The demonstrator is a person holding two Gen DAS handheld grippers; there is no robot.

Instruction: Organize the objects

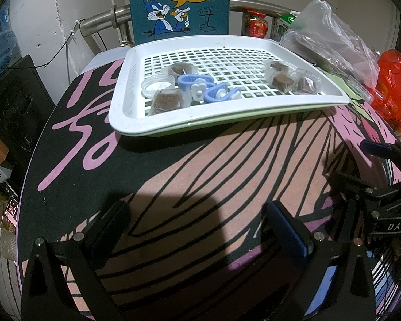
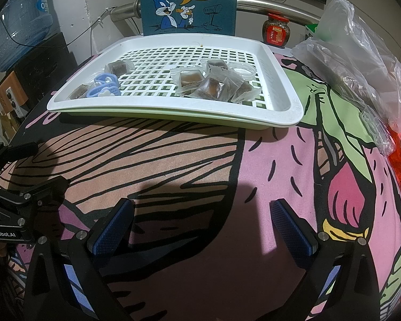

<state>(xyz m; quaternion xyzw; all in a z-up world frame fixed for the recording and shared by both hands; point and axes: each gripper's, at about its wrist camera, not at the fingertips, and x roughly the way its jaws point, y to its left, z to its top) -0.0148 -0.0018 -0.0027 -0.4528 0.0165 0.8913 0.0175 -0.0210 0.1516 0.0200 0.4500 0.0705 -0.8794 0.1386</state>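
Table cover [image 2: 267, 165]: cartoon-print cloth, pink, green and black; carries everything; bare in front of the tray.
Tray [image 2: 291, 107]: white slotted tray nested in a green one, the landmark here; sits at the far side of the cloth, likely as the collecting place.
Plastic bags [image 2: 361, 61]: clear crumpled bag right of the tray, red bag [image 1: 393, 85] beyond it; outside the tray, apparently not sorted.
Left gripper [image 1: 200, 230]: near side of the tray, well apart from it; fingers spread wide, nothing between them; low over bare cloth.
Right gripper [image 2: 203, 224]: near side of the tray, also well apart; fingers spread, holding nothing.
Wrapped brown sweets [image 2: 211, 84]: one cluster in the tray's right half, two more [image 1: 168, 101] in its left half; kinds are mixed, so grouping looks unfinished.
Blue clips [image 1: 197, 87]: tray's left half, touching the sweets there.
Clear round lids [image 1: 157, 84]: one by the clips, one [image 2: 240, 68] by the right cluster.
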